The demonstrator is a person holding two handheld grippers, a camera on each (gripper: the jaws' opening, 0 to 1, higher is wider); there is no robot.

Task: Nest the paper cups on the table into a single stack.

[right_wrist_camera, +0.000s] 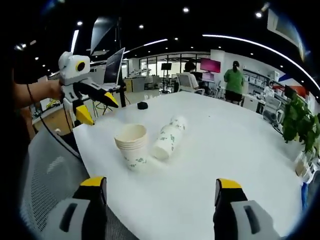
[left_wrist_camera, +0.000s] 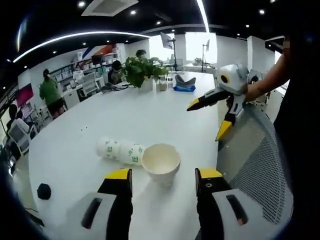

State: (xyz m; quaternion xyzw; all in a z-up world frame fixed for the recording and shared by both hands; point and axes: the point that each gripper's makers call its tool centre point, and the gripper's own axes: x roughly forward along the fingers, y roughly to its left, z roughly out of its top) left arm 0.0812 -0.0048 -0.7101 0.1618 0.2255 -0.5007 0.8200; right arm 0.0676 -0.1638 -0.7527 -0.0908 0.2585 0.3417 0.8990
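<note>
In the left gripper view, the left gripper (left_wrist_camera: 162,182) rises from the bottom edge with its yellow-tipped black jaws spread wide and nothing held between them. Just above them, at lower centre, an upright stack of white paper cups with green print (left_wrist_camera: 161,164) stands on the large white desk (left_wrist_camera: 150,115). Touching its left side, a second nested stack of white paper cups (left_wrist_camera: 120,151) lies on its side. The right gripper (left_wrist_camera: 211,116) hangs at the upper right of the frame, held by a hand (left_wrist_camera: 254,91), jaws parted and empty, above the grey mesh chair back (left_wrist_camera: 257,160). A green potted plant (left_wrist_camera: 142,71) sits at the desk's far end, upper centre.

In the right gripper view, the right gripper (right_wrist_camera: 162,192) likewise stands wide open and empty at the bottom edge; the upright stack (right_wrist_camera: 132,145) is left of centre, the lying stack (right_wrist_camera: 169,137) just to its right, and the left gripper (right_wrist_camera: 97,106) at upper left, open and empty
</note>
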